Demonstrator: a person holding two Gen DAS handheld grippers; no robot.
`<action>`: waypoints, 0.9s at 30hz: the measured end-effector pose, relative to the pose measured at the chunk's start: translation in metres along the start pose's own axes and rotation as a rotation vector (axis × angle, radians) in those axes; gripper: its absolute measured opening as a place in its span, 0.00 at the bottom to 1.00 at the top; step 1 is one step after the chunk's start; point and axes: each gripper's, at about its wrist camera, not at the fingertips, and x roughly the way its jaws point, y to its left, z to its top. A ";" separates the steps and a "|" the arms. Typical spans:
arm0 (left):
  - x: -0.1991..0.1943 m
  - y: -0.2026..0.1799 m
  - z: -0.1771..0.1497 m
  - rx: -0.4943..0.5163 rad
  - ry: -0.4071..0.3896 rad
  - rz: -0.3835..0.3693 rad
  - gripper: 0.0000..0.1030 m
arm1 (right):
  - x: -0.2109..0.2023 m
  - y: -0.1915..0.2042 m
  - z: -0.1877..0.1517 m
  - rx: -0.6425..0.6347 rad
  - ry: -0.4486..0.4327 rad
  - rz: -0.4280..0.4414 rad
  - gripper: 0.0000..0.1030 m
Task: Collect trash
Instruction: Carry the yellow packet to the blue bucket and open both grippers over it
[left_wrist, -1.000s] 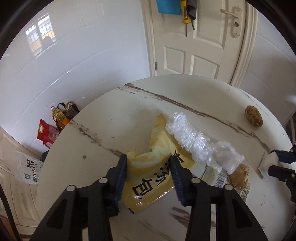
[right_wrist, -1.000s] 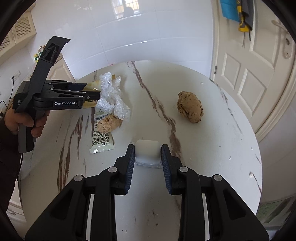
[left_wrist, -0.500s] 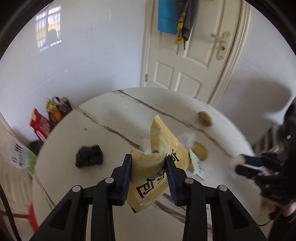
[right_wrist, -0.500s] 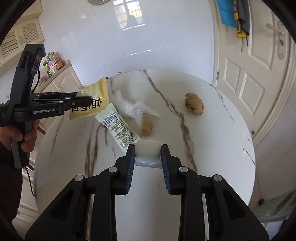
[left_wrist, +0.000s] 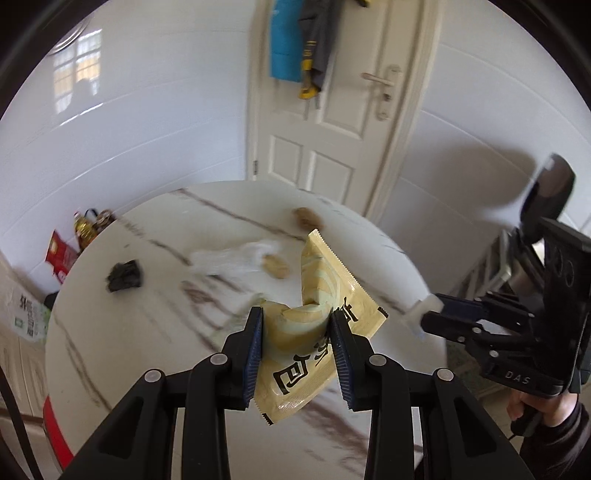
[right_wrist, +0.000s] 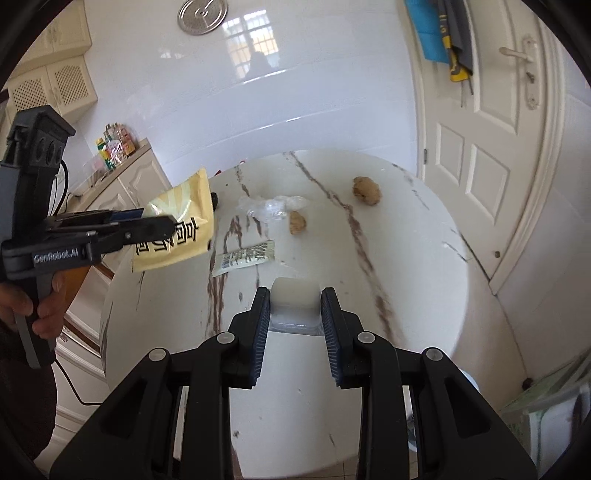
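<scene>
Jaws of the left gripper (left_wrist: 295, 325) pinch a yellow wrapper (left_wrist: 321, 332) above the surface (right_wrist: 406, 258); right gripper (right_wrist: 294, 306) jaws pinch a white plastic cup (right_wrist: 294, 299).

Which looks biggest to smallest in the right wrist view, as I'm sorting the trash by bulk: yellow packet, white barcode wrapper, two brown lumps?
1. yellow packet, though it is held up nearer the camera
2. white barcode wrapper
3. far brown lump
4. near brown lump, only slightly smaller than the far one, so that order is unsure

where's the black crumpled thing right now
In the left wrist view the black crumpled scrap lies on the marble table toward its left edge, left of the clear plastic wrap, apart from it.
</scene>
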 end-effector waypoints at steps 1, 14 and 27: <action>0.001 -0.016 -0.001 0.018 0.001 -0.013 0.31 | -0.008 -0.007 -0.003 0.010 -0.008 -0.006 0.26; 0.105 -0.214 0.037 0.256 0.084 -0.113 0.31 | -0.101 -0.136 -0.069 0.201 -0.067 -0.183 0.26; 0.289 -0.312 0.050 0.379 0.277 -0.015 0.35 | -0.088 -0.238 -0.124 0.377 -0.007 -0.230 0.43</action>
